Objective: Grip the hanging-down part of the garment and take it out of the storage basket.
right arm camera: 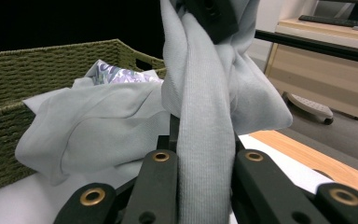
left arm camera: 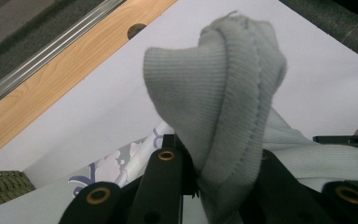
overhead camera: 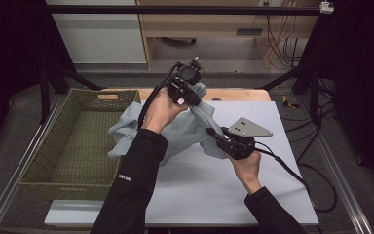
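While both grippers clamp a pale grey sweatshirt [overhead camera: 185, 127] at centre frame, left gripper [overhead camera: 191, 92] lifts its ribbed cuff high, right gripper [overhead camera: 213, 134] pinches lower fabric. Part still drapes over the woven basket [overhead camera: 53, 146]; spreading on the bench [overhead camera: 214, 190] seems unfinished.

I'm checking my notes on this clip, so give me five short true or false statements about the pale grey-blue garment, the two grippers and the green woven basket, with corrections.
1. Both grippers are clamped on the pale grey-blue knit garment. True: the left gripper and the right gripper each pinch its fabric.
2. The garment lies folded flat inside the green woven basket. False: it is lifted, with part draped over the basket's near rim.
3. The left gripper is raised higher than the right. True.
4. The table is covered by a white sheet. True.
5. The garment is plain all over. False: a purple-patterned white patch shows near the basket.
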The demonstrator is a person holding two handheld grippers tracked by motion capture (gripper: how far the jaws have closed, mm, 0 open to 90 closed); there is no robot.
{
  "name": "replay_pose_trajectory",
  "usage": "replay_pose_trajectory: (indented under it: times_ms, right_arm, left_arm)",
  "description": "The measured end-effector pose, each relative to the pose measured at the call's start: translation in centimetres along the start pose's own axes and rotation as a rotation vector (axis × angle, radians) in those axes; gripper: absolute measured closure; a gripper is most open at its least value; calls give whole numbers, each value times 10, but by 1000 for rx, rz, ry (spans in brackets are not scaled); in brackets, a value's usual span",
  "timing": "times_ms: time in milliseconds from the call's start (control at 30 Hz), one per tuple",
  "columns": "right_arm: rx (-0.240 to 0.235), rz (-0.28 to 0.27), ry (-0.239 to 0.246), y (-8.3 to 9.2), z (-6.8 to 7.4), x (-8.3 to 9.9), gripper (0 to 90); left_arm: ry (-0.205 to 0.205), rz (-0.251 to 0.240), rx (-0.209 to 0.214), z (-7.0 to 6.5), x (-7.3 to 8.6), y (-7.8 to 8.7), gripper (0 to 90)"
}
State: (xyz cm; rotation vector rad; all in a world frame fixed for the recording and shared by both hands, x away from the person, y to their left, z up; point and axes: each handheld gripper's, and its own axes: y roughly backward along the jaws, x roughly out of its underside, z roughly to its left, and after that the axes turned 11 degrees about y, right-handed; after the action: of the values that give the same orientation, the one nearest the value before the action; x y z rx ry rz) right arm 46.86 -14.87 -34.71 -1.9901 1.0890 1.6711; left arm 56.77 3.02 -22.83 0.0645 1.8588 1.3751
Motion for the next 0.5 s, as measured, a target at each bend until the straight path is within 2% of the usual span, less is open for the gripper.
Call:
replay_pose_trajectory:
  times_ms: [167,367,500]
  right_arm:
    - [4,7,7,5,-1,0,825]
    - [9,34,14,11,-2,0,826]
    - [8,44,13,14,-5,0,825]
  left_arm:
    - [-19,13,-2,-3,0,0,813]
    - [-12,10,10,-5,0,-3,813]
    - [-27,20,10,-8,0,-5,813]
